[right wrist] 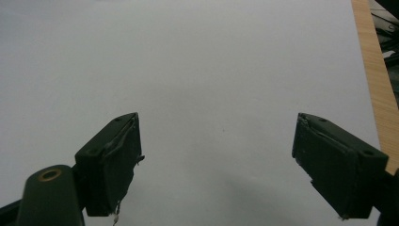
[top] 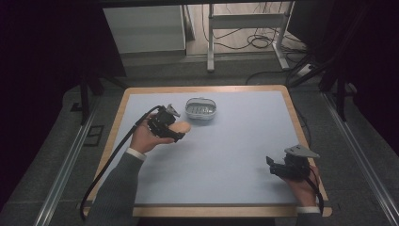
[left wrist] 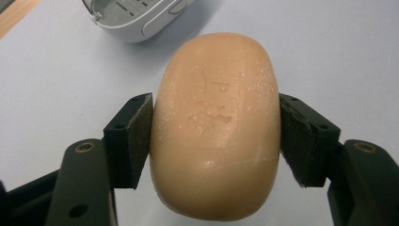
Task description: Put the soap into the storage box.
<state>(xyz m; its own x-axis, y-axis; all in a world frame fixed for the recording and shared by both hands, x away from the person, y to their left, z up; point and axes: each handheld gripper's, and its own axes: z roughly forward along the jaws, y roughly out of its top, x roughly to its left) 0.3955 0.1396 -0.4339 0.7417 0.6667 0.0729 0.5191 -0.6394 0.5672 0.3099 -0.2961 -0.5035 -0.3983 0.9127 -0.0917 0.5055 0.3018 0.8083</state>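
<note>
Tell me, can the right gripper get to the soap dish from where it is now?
Probably yes. The right gripper is open and holds nothing, and bare mat lies between it and the soap dish. The left gripper, holding the soap, sits beside the dish, not across that path.

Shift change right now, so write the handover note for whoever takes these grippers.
Left gripper: shut on the peach oval soap bar, held beside the white oval plastic soap dish.
Right gripper: open, holding nothing, near the table's right edge over the pale blue mat.
Done: soap bar grasped.
Left, probably: place the soap bar in the soap dish, which looks unoccupied.
</note>
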